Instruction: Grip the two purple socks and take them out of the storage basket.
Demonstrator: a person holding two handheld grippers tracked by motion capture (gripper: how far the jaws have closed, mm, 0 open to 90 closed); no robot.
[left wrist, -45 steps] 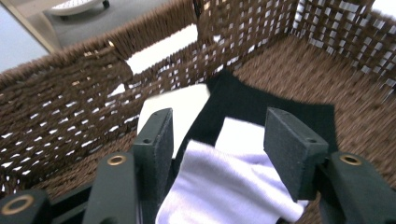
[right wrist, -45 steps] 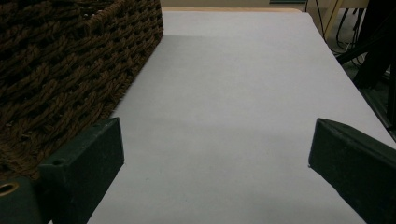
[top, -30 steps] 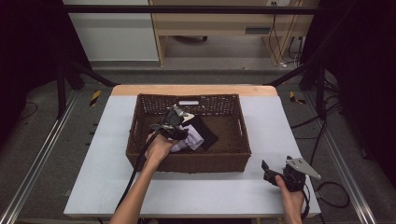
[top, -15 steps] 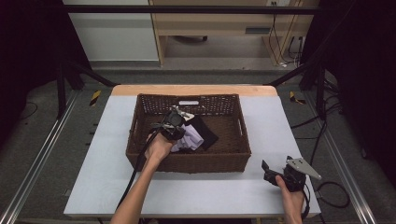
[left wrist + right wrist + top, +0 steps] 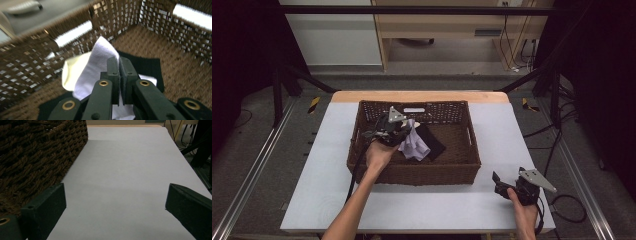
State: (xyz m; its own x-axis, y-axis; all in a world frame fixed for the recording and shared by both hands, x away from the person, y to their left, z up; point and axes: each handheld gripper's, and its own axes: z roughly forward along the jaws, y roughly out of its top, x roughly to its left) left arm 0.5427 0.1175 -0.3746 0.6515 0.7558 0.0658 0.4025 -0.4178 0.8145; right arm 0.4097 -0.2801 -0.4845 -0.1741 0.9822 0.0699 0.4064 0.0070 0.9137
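— What's in front of you?

— A pale grey table (image 5: 337,200) under dim light, with a brown wicker basket (image 5: 412,172) in the middle. Inside it I see a white cloth (image 5: 414,145) lying partly over a black cloth (image 5: 432,142).

— And your left gripper (image 5: 119,67)?

— It's inside the basket, near the left wall. I have its jaws pinched tight on a fold of the white cloth, which rises in a peak above the basket floor. A pale yellow piece (image 5: 71,72) shows just behind the white one.

— The right gripper (image 5: 504,186)?

— Down at the table's near right corner, just beside the basket's front corner, jaws spread wide apart, with bare tabletop between them.
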